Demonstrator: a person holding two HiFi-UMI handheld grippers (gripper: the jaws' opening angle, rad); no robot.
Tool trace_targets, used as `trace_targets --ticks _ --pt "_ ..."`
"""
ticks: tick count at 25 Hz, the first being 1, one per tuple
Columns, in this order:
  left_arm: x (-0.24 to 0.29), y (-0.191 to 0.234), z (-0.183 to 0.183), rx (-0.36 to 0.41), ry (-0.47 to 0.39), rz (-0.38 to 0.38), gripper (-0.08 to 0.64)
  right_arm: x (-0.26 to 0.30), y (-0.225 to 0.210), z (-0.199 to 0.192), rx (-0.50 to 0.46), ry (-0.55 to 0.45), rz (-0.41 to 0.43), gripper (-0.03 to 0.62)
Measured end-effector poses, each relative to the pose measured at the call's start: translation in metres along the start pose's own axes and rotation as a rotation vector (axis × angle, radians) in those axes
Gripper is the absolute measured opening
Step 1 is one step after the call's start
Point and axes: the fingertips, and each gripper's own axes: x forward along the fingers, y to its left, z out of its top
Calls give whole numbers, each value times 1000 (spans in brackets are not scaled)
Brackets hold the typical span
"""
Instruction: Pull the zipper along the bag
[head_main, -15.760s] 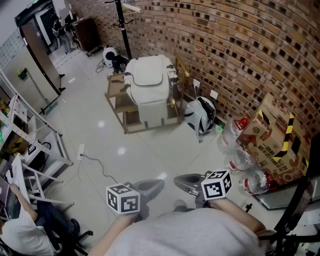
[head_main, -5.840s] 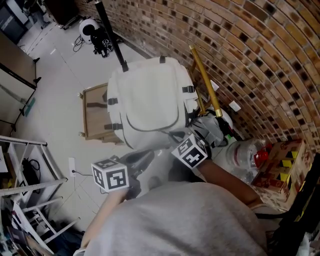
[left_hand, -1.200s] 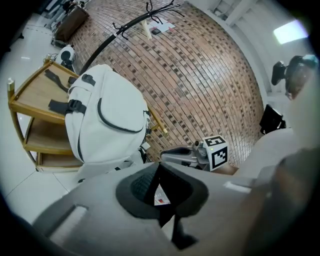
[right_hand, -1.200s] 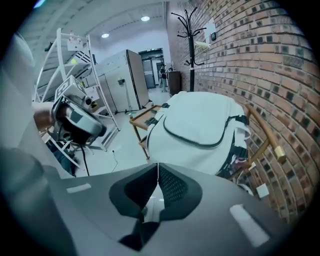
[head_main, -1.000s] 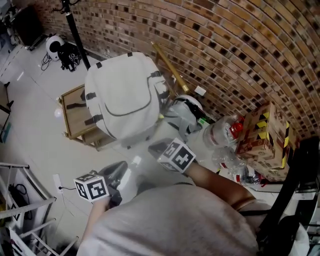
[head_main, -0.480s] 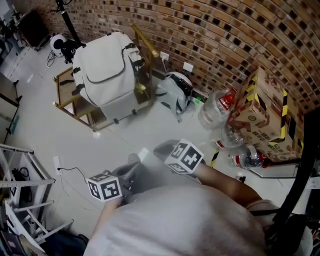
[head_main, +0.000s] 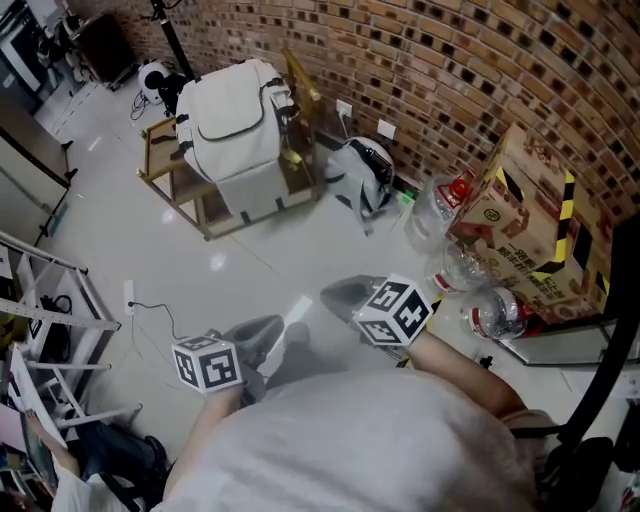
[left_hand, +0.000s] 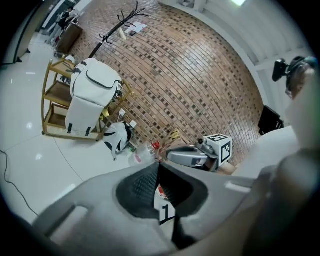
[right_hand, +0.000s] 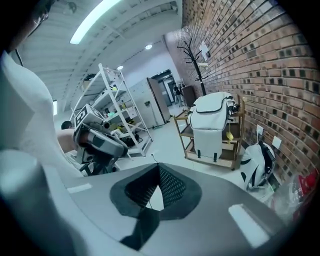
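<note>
The white backpack (head_main: 235, 118) stands upright on a low wooden shelf (head_main: 160, 170) against the brick wall, far from both grippers. Its curved front-pocket zipper line shows faintly; the pull is too small to make out. The backpack (left_hand: 92, 87) lies small and far left in the left gripper view, and in the right gripper view the backpack (right_hand: 212, 117) sits right of centre. My left gripper (head_main: 282, 328) and right gripper (head_main: 337, 293) hang close to my body over bare floor. The left gripper (left_hand: 158, 164) and right gripper (right_hand: 159, 166) are both shut with nothing between the pads.
A grey-and-white bag (head_main: 362, 175) slumps on the floor by the wall. Large plastic bottles (head_main: 440, 215) and a cardboard box (head_main: 520, 235) stand to the right. A white metal rack (head_main: 50, 300) and a floor cable (head_main: 150, 310) are on the left.
Both grippers have drawn back from the backpack, which now sits smaller and farther up-left in the head view. More floor shows between them. The jaws stay shut.
</note>
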Motion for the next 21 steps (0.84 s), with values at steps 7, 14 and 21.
trace_targets --ticks 7,14,21 --pt "-6 -14 -18 3 -13 13 0 -8 12 -6 -26 2 14 2" --pt "-7 -17 -16 6 -18 15 0 -7 15 -5 -30 -8 34 2" --pt "-6 -20 -7 26 -16 5 0 -9 14 -2 -35 -5 24 2"
